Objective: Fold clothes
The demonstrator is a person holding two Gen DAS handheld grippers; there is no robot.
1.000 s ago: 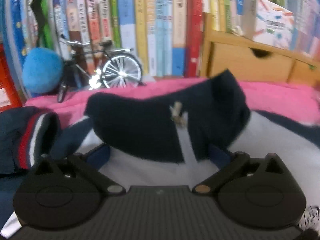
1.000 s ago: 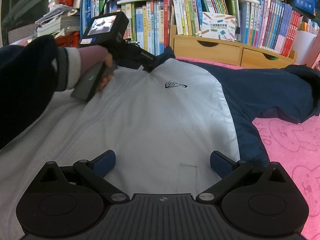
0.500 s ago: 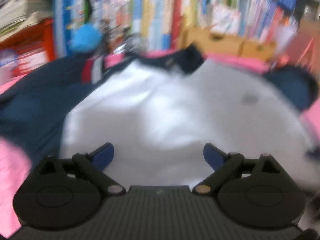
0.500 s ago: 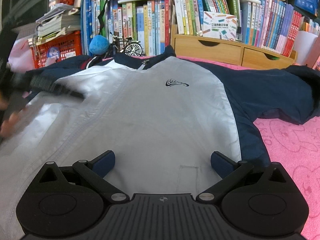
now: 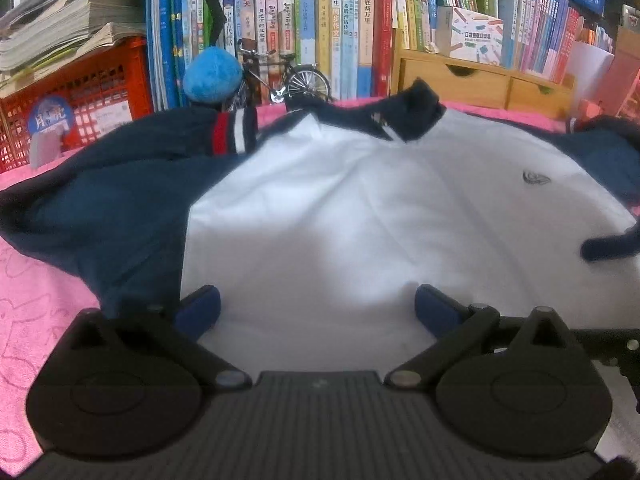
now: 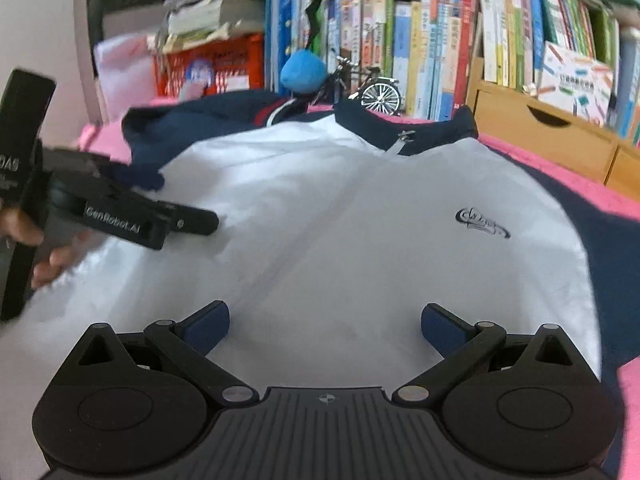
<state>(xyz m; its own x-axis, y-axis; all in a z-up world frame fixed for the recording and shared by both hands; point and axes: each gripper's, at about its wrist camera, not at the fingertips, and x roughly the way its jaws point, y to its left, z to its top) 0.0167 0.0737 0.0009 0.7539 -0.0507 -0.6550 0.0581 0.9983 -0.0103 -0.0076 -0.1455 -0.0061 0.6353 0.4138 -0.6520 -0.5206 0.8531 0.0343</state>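
Folding hasn't begun: jacket lies spread flat on the pink blanket, sleeves out at 9 and 3 o'clock. Your left gripper and right gripper are both spread, empty.

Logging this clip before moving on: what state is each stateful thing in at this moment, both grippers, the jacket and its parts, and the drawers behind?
Left gripper: open, empty, over the white front.
Right gripper: open, empty.
Jacket: spread flat, front up, unfolded.
Zipper: closed up to the collar.
Left-side sleeve: lying outward, not folded in.
Wooden drawers: shut.
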